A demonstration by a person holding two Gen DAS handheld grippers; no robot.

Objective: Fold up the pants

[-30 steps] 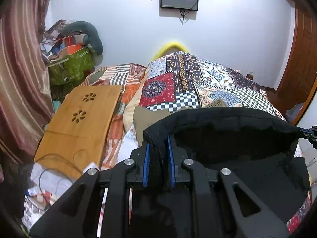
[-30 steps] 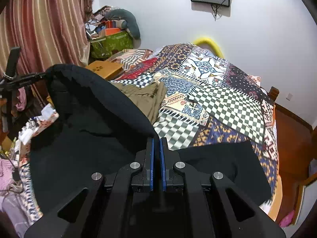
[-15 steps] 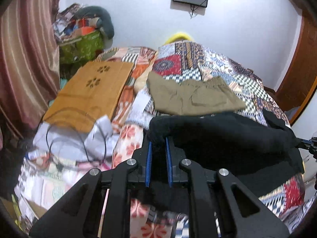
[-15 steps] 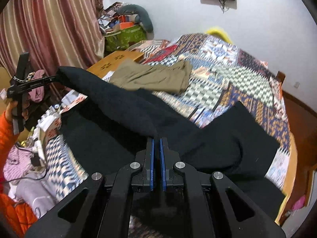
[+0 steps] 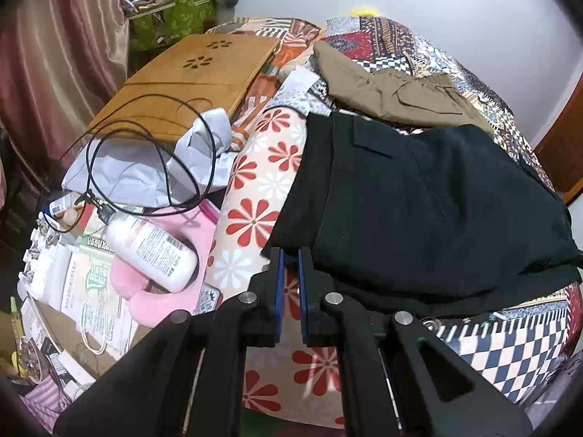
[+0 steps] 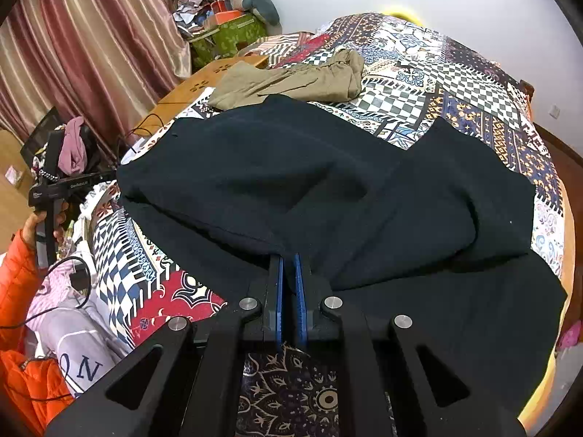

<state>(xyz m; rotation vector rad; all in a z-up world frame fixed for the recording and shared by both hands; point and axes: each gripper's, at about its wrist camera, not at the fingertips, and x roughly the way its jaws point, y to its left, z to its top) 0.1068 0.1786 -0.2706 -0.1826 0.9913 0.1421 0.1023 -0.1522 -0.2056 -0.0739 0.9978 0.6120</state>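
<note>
On the bed (image 6: 455,83), across the patchwork quilt: black pants (image 6: 291,167), doubled over, upper layer lying loose and puffed with a dent in the middle, lower layer showing along the near edge and running off towards the right side of the bed. Clamped at the near edge by the right claw (image 6: 288,258), blue pads together with dark cloth pinched between them. Held at the left corner by the left claw (image 5: 289,255), jaws just closed further, tips meeting on the cloth's bottom corner; lower down between the pads, only the flowered cushion (image 5: 255,200) showing through the narrow gap. Both claws tipped steeply down at the bed.

Just beyond the black pants, touching their far edge: olive pants (image 5: 393,91), folded, elastic waistband towards the right in the left wrist view.

Left of the bed, a wooden board (image 5: 182,83) with flower-shaped cut-outs, a black cable (image 5: 164,153) looped over its near end and over crumpled white paper. Nearer, a white bottle (image 5: 149,251) lying on its side on something pink, among printed papers.

In the right wrist view, far left: a hand (image 6: 47,225) around the left tool's grip, orange sleeve (image 6: 14,284) below it. Behind, striped curtains and a heap of bags and boxes against the wall.
</note>
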